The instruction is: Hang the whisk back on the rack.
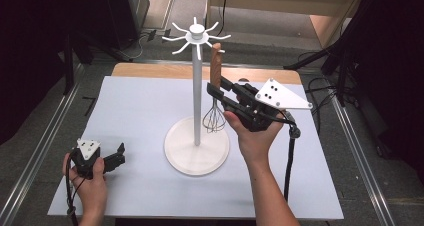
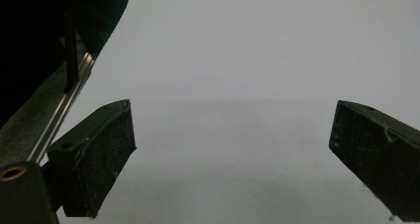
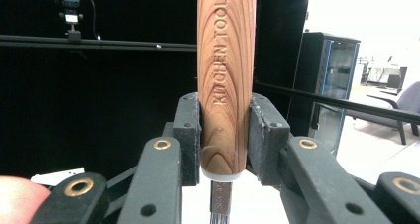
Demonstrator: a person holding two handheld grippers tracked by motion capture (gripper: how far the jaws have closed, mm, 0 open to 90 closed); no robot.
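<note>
1. High view first: the right hand-held gripper (image 1: 218, 93) is clamped on the wooden handle of a whisk (image 1: 215, 93), holding it upright with the wire end hanging down. That makes sense if the plan is to hang it, since the top of the handle is the end that has to meet a hook.
2. The whisk is up in the air just beside the pole of the white hook stand (image 1: 197, 86), handle top right by one of the prongs on the stand's crown. I can't tell if it's actually caught on the prong yet or just close.
3. Right gripper view shows why the grip sits low: the pads (image 3: 190, 135) squeeze the handle near its bottom collar, leaving the whole upper handle free to go to the prong without the jaws bumping the crown.
4. The left hand-held gripper (image 1: 112, 158) just rests near the front left of the tabletop (image 1: 135, 111), jaws spread wide with nothing between them. Parked out of the way, I'd guess, since hanging the whisk is a one-hand job.
5. The stand's wide round base keeps it steady, so no second hand seems needed.
</note>
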